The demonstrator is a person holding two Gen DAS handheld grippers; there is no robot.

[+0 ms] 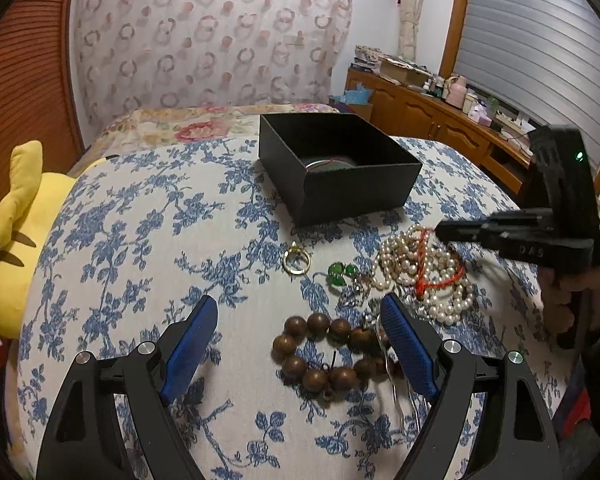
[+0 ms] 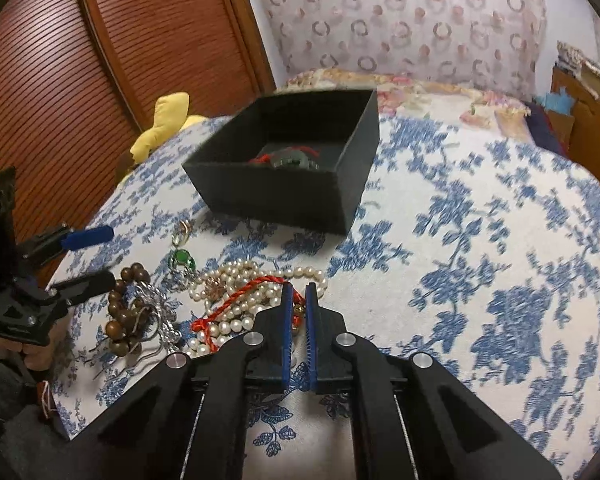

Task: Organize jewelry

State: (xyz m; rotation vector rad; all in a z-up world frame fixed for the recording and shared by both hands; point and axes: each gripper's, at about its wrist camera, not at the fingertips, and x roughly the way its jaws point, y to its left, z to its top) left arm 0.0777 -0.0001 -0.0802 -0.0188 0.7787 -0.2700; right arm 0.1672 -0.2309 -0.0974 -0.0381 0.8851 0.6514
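Observation:
A black open box [image 1: 360, 188] stands on the blue-flowered cloth and holds a dark piece with a red cord [image 2: 288, 158]. In front of it lie a gold ring [image 1: 296, 262], green stones [image 1: 342, 274], a pearl necklace [image 1: 420, 276] tangled with a red cord [image 2: 236, 300], silver pieces [image 2: 160, 312] and a wooden bead bracelet [image 1: 324, 354]. My left gripper [image 1: 300, 316] is open above the wooden beads. My right gripper [image 2: 299, 292] is nearly shut over the pearl pile, with the red cord at its tips; I cannot see whether it grips it.
A yellow plush toy [image 1: 16, 240] lies at the left edge of the bed. A wooden sideboard [image 1: 440, 116] with clutter stands at the back right. A wooden slatted door [image 2: 100, 60] is on the left. Flowered bedding [image 1: 188, 124] lies behind the box.

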